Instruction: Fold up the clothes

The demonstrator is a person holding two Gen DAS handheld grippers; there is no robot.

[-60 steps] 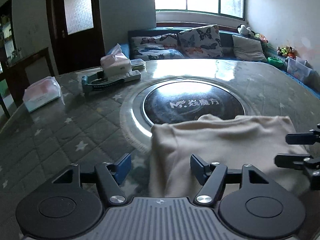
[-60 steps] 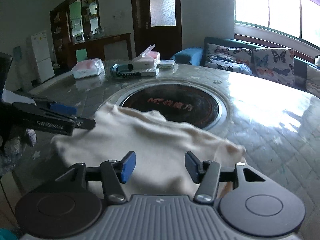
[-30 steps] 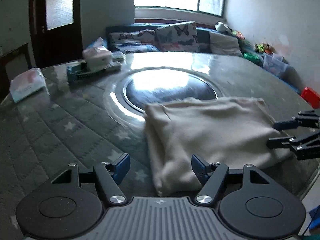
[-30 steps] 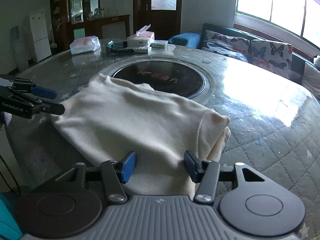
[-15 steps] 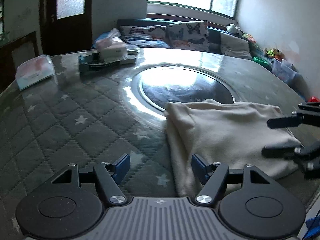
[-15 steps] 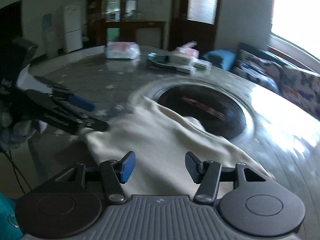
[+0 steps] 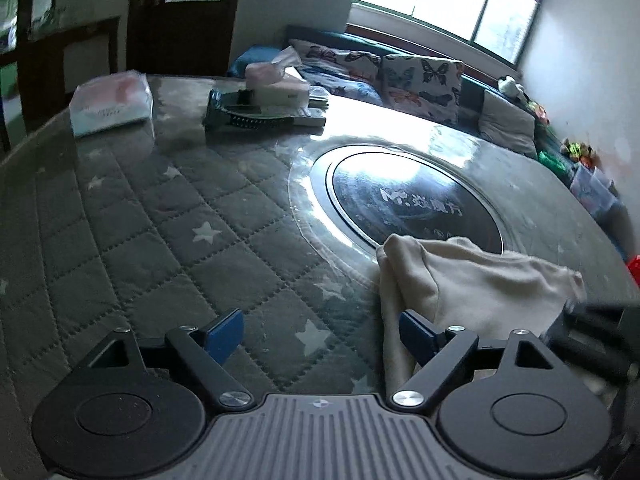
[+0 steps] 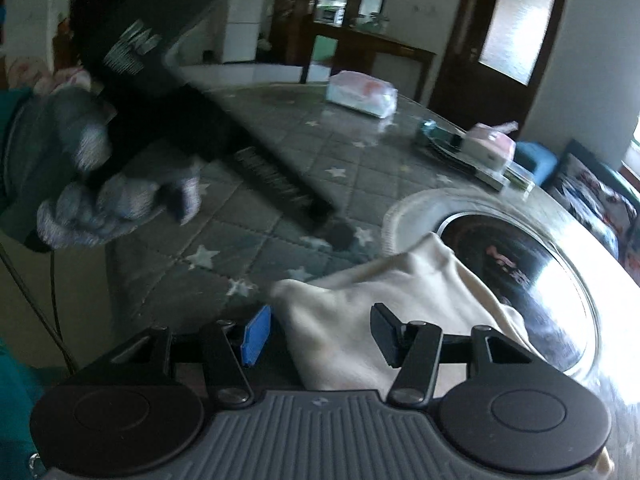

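Cream garment (image 7: pixel 480 280) bunched, no longer flat | left gripper (image 7: pixel 320 330) jaws just widened, empty | right gripper (image 8: pixel 320 334) spread astride cloth, unpinched | refold pending

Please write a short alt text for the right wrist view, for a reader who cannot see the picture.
A cream garment lies bunched on a round table with a grey star-quilted cover, a fold of it between the open jaws of the right claw. At upper left, blurred, a gloved hand holds the left claw above the cover.
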